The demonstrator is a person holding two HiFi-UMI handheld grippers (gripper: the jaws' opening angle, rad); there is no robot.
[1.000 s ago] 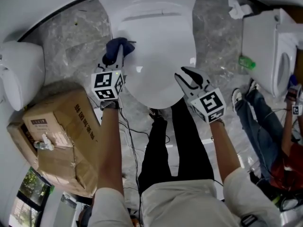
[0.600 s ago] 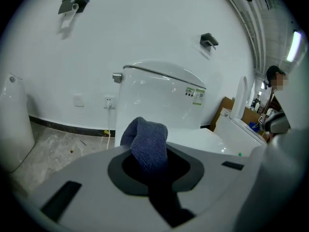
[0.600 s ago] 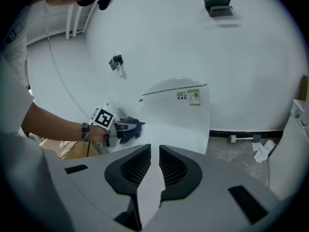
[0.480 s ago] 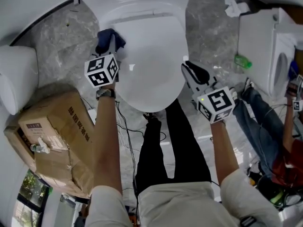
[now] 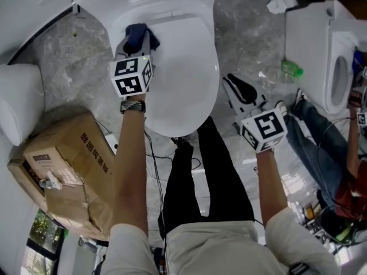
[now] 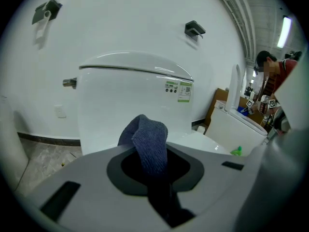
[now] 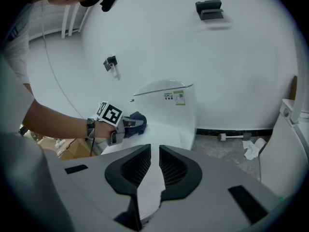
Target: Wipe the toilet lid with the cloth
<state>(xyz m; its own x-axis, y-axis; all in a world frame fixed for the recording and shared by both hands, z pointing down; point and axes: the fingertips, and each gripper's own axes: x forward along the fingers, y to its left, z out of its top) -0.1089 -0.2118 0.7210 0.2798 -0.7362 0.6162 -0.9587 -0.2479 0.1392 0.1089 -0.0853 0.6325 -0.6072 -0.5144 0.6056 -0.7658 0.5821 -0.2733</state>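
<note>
No wording is legible. Sticker (image 6: 178, 91) on the cistern (image 6: 120, 110) and print on the cardboard box (image 5: 69, 159): too small to read. The left gripper (image 5: 136, 43) cube bears square coded markers.

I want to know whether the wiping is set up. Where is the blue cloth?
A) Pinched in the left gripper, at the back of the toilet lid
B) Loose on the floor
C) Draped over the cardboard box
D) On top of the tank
A: the left gripper view shows the blue cloth clamped between the jaws of the left gripper, and the head view places it at the back of the toilet lid.
</note>
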